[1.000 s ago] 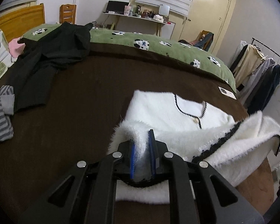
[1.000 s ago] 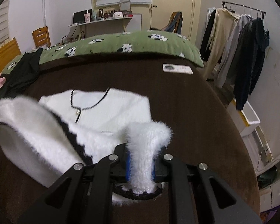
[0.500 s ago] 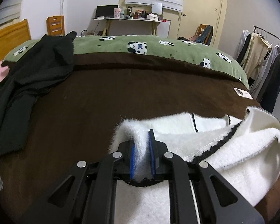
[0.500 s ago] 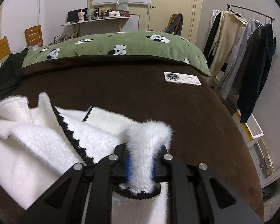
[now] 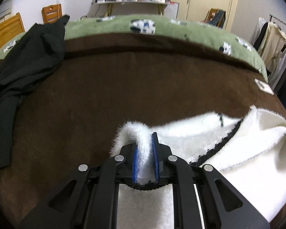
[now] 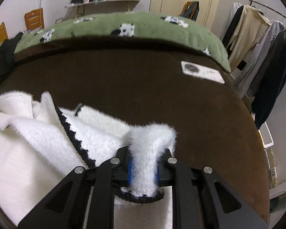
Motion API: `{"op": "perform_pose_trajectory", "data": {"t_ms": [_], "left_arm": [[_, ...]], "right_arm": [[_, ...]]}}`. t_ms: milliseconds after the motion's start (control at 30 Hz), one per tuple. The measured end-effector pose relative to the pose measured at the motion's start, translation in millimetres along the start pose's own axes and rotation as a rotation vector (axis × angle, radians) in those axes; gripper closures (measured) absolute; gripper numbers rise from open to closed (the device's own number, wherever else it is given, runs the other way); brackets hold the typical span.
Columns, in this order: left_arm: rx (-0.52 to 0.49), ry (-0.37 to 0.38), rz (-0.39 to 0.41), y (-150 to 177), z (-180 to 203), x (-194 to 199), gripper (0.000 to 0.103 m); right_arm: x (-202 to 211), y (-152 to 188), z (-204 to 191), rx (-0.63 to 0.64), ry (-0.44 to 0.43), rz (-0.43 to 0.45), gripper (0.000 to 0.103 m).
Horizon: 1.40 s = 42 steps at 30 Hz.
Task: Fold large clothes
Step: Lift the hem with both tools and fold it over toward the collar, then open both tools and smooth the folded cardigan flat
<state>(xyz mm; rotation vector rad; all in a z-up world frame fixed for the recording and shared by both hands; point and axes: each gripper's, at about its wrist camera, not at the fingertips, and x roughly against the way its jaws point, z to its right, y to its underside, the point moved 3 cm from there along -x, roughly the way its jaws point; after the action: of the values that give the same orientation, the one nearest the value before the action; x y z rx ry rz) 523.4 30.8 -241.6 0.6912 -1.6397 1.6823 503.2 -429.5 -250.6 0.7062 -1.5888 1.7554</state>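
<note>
The left tongs (image 5: 145,156) pinch a fluffy fold of a white cardigan (image 5: 238,152) between blue pads. The right tongs (image 6: 143,167) likewise clamp a bunched white edge of the same cardigan (image 6: 28,143), black trim showing beside them. The cardigan lies folded over on a brown blanket (image 5: 114,95) covering a bed. Farther off lie a black garment (image 5: 24,57), a green cow-print quilt (image 6: 143,24) and hanging clothes (image 6: 257,43).

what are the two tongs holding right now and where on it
Both hold the fluffy white knit cardigan with black trim. The left tongs and the right tongs each pinch a fold of its black-trimmed edge.
</note>
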Motion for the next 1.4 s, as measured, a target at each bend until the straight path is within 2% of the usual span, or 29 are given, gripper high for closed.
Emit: {"op": "perform_pose_trajectory", "data": {"t_ms": [267, 467, 567, 633, 667, 700, 867, 933, 967, 1000, 1033, 1100, 1267, 1400], "left_arm": [[-0.003, -0.004, 0.006, 1, -1, -4, 0.086], [0.017, 0.021, 0.002, 0, -4, -2, 0.079], [0.007, 0.03, -0.006, -3, 0, 0, 0.053], [-0.001, -0.009, 0.02, -8, 1, 5, 0.013], [-0.001, -0.023, 0.044, -12, 0, 10, 0.01], [0.013, -0.019, 0.065, -16, -3, 16, 0.01], [0.069, -0.027, 0.065, -29, -14, 27, 0.008], [0.057, -0.024, 0.07, -31, -13, 33, 0.007], [0.047, -0.026, 0.074, -31, -11, 36, 0.007], [0.036, -0.027, 0.077, -30, -9, 38, 0.007], [0.016, -0.03, 0.077, -29, -5, 41, 0.006], [-0.021, -0.033, 0.069, -28, 4, 43, 0.006], [-0.065, -0.026, 0.043, -23, 22, 40, 0.006], [-0.065, 0.009, -0.008, -14, 36, 28, 0.006]], "right_arm": [[-10, 5, 6, -0.037, -0.021, -0.017, 0.086], [-9, 4, 12, -0.103, -0.048, -0.029, 0.078], [-5, 3, 11, -0.12, -0.055, -0.028, 0.075], [-4, 1, 10, -0.123, -0.055, -0.031, 0.074], [-3, 0, 10, -0.123, -0.056, -0.034, 0.073], [-2, -1, 9, -0.125, -0.059, -0.035, 0.072], [7, -5, 10, -0.146, -0.081, -0.027, 0.066], [12, -8, 10, -0.164, -0.105, -0.028, 0.055], [14, -9, 10, -0.171, -0.124, -0.028, 0.038], [17, -12, 8, -0.173, -0.142, -0.023, 0.013], [22, -14, 7, -0.161, -0.105, -0.003, 0.004], [40, -22, 3, -0.092, -0.029, 0.069, 0.005], [52, -26, -7, -0.034, -0.039, 0.076, 0.005], [40, -18, -22, -0.011, -0.058, 0.03, 0.005]]}}
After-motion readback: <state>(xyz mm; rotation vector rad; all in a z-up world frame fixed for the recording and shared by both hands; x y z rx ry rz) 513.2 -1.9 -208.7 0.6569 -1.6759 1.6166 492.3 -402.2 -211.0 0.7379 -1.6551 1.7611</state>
